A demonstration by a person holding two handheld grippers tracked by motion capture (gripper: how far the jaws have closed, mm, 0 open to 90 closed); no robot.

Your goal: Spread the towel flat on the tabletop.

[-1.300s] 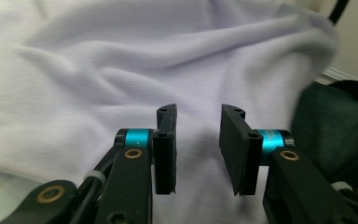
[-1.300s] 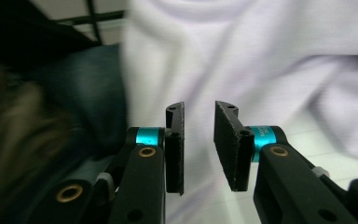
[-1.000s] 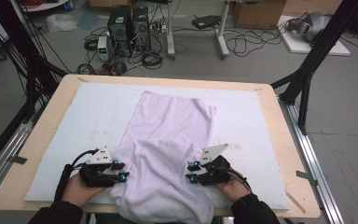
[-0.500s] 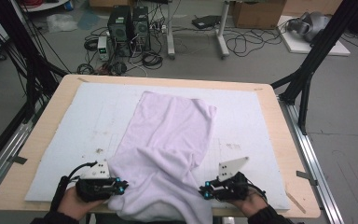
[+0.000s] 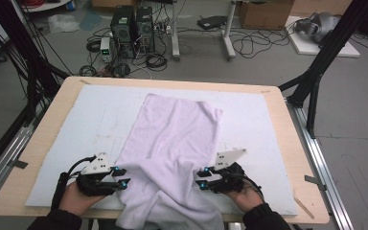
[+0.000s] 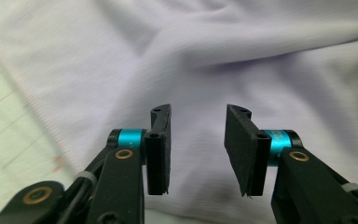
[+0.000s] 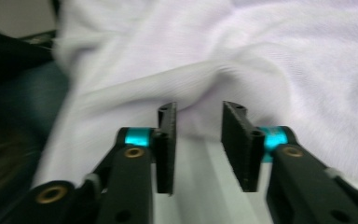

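Since half a second ago both grippers have come forward from the table's near edge — the left gripper (image 5: 123,180) at the pale lilac cloth's (image 5: 175,143) left border, the right gripper (image 5: 201,178) at its right. Both pairs of jaws stand apart, gripping nothing. The cloth lies mid-table on the white mat (image 5: 72,129), bare mat either side, its near end spilling over the edge — cut off there.

The pale cloth (image 5: 172,158) runs off the tabletop's (image 5: 287,115) near edge, its lower hem cut off by the frame; its left side blurs in the right gripper view.
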